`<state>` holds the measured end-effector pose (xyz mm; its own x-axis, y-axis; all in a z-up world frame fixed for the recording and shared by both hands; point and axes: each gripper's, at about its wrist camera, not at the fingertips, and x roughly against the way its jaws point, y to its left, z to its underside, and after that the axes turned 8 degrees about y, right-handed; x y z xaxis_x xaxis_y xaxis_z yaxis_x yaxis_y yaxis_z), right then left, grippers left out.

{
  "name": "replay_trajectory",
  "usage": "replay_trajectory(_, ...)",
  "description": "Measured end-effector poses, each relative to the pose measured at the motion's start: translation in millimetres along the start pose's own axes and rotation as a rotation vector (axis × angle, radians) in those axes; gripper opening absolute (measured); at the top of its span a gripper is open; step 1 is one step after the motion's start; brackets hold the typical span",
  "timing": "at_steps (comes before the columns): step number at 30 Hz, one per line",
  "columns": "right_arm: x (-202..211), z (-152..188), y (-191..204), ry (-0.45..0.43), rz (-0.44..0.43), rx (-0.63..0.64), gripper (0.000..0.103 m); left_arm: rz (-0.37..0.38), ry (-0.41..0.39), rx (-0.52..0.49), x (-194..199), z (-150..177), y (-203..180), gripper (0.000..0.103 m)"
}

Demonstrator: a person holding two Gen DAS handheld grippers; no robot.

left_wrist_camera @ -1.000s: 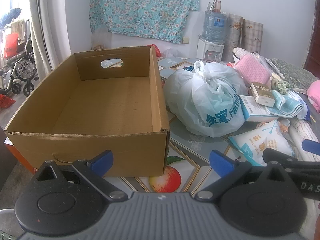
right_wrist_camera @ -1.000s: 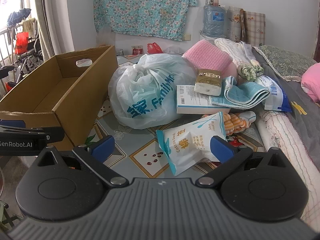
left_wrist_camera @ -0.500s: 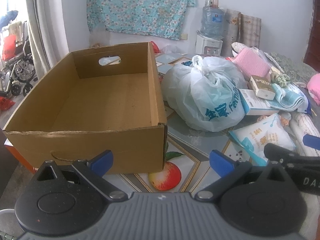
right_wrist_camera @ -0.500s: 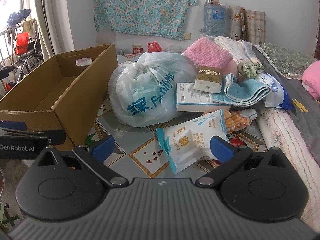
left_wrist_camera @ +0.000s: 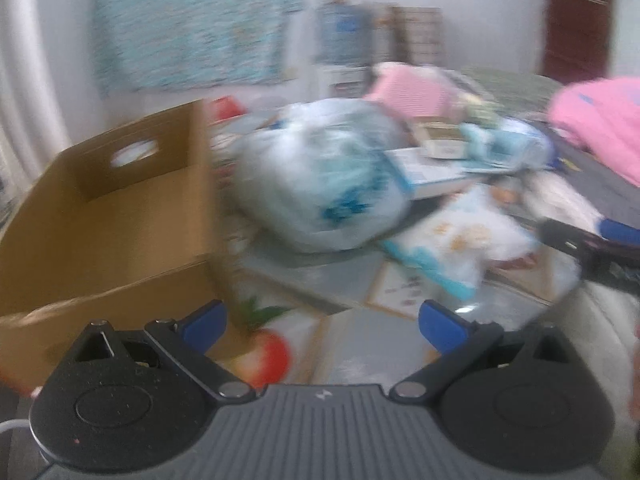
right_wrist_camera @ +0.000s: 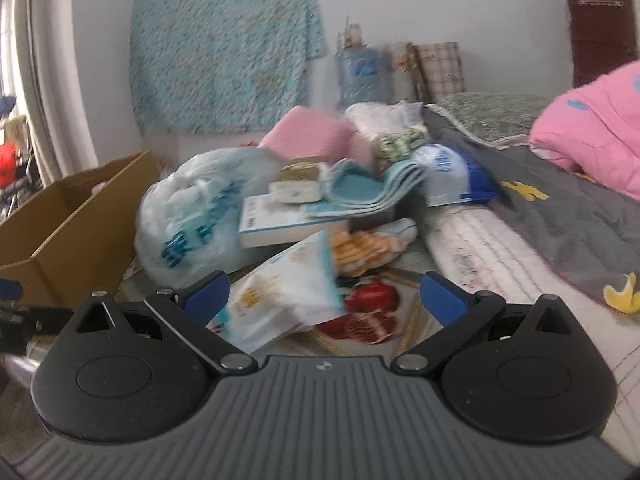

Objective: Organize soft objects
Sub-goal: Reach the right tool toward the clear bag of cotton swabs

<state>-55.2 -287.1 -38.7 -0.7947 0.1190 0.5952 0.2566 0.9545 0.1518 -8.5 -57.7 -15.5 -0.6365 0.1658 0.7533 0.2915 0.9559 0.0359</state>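
Both views have swung right since a moment ago. Left wrist view, blurred: left claw (left_wrist_camera: 322, 326) gapes apart, empty; cardboard box (left_wrist_camera: 108, 220) left, plastic bag (left_wrist_camera: 320, 184) beyond. Right wrist view: right claw (right_wrist_camera: 324, 300) spread apart around the near white packet (right_wrist_camera: 284, 296); folded towel (right_wrist_camera: 368, 192) farther back.

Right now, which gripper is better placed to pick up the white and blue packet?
Probably right. The right gripper is open with the packet lying between its fingers; the left gripper, also open, faces bare tabletop beside the cardboard box.
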Motion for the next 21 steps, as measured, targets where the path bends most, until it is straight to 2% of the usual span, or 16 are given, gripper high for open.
replay_trajectory(3,-8.6,-1.4,-20.2,-0.002,-0.048,-0.076,0.102,0.086,-0.021,-0.091,-7.3,-0.6,-21.9,0.103)
replay_trajectory(7,-21.4,-9.1,-34.0,-0.008,-0.104,-0.117,0.100,0.109,-0.047,-0.194,-28.5,-2.7,-53.7,0.099)
replay_trajectory(9,-29.3,-14.5,-33.2,-0.002,-0.121,-0.099,0.093,0.116,-0.039,-0.221,-43.1,-5.8,-60.6,0.084)
replay_trajectory(11,-40.3,-19.0,-30.5,0.016,-0.134,-0.086,0.086,0.151,-0.041,-0.222,-53.3,-8.9,-64.1,0.074)
replay_trajectory(13,-54.4,-22.3,-29.6,0.053,-0.165,-0.085,0.072,0.155,-0.037,-0.218,-64.1,-13.5,-67.8,0.069)
replay_trajectory(15,-67.6,-23.2,-28.0,0.091,-0.191,-0.082,0.052,0.153,-0.042,-0.236,-71.6,-16.4,-71.0,0.063)
replay_trajectory(18,-92.2,-17.2,-26.1,0.177,-0.185,-0.065,0.044,0.162,-0.015,-0.264,-80.8,-18.4,-74.9,0.061)
replay_trajectory(21,-106.1,-10.2,-30.5,0.219,-0.154,-0.077,0.044,0.167,-0.010,-0.295,-87.4,-20.6,-79.8,0.061)
